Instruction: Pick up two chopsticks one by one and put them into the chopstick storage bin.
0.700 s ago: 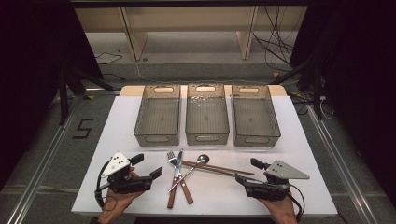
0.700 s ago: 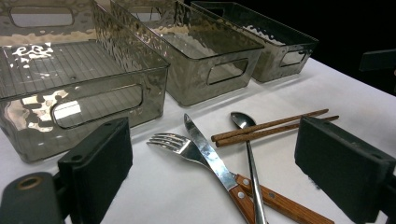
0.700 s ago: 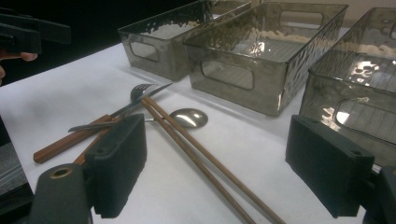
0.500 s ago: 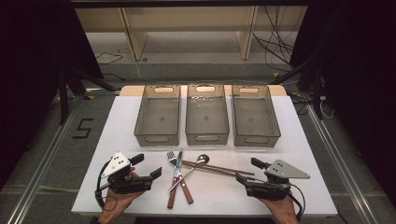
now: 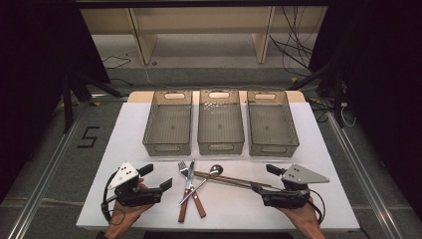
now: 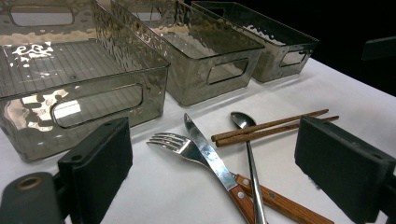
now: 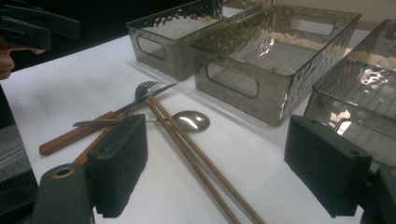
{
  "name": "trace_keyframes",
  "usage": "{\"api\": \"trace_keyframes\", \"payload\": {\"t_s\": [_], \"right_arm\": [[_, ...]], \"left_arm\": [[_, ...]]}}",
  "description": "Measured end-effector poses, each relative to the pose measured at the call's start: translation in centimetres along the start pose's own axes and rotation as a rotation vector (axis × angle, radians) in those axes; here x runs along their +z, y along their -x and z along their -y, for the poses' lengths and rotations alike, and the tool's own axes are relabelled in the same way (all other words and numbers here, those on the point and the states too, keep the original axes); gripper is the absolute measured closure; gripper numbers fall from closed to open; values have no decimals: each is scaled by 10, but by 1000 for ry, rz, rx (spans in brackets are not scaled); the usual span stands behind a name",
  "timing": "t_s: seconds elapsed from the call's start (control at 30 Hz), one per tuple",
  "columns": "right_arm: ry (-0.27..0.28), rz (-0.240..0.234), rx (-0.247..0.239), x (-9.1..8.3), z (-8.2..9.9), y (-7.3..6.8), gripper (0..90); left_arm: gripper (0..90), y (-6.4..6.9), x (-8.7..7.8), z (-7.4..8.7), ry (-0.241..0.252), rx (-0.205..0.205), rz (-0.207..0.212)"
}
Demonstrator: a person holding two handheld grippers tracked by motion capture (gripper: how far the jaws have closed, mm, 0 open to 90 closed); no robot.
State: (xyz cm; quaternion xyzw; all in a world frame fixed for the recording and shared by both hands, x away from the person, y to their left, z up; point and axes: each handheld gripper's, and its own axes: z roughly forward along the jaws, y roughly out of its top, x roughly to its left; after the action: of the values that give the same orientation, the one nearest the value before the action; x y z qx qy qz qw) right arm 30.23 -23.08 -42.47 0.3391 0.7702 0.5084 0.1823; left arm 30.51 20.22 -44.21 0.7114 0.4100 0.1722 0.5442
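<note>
Both grippers, left (image 5: 166, 183) and right (image 5: 255, 187), gape empty. Chopsticks (image 5: 226, 179): light, stiff, thin, likely to roll; best pinched mid-length.

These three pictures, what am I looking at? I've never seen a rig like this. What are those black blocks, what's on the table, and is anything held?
No robot here: a person holds a hand-held tool in each hand, the left tool and the right tool. The high view looks down on the white table. The other two pictures come from cameras riding on the tools; the black blocks are their open jaws. Three empty clear bins stand in a row. In front lie a fork, knife, spoon and chopsticks. Nothing is held.
</note>
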Motion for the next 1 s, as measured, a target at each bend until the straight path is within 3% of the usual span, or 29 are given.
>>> {"api": "trace_keyframes", "payload": {"t_s": [0.3,0.7,0.9,1.0], "right_arm": [[-77,-16,-73,7,-18,8,227],[-135,-39,-107,21,-31,16,237],[-218,-57,-144,32,-32,18,262],[-295,-73,-176,44,-32,20,304]], "left_arm": [[109,0,0,0,-2,-4,-1],[109,0,0,0,-2,-5,-1],[109,0,0,0,-2,-5,-1],[108,0,0,-1,-4,-5,1]]}}
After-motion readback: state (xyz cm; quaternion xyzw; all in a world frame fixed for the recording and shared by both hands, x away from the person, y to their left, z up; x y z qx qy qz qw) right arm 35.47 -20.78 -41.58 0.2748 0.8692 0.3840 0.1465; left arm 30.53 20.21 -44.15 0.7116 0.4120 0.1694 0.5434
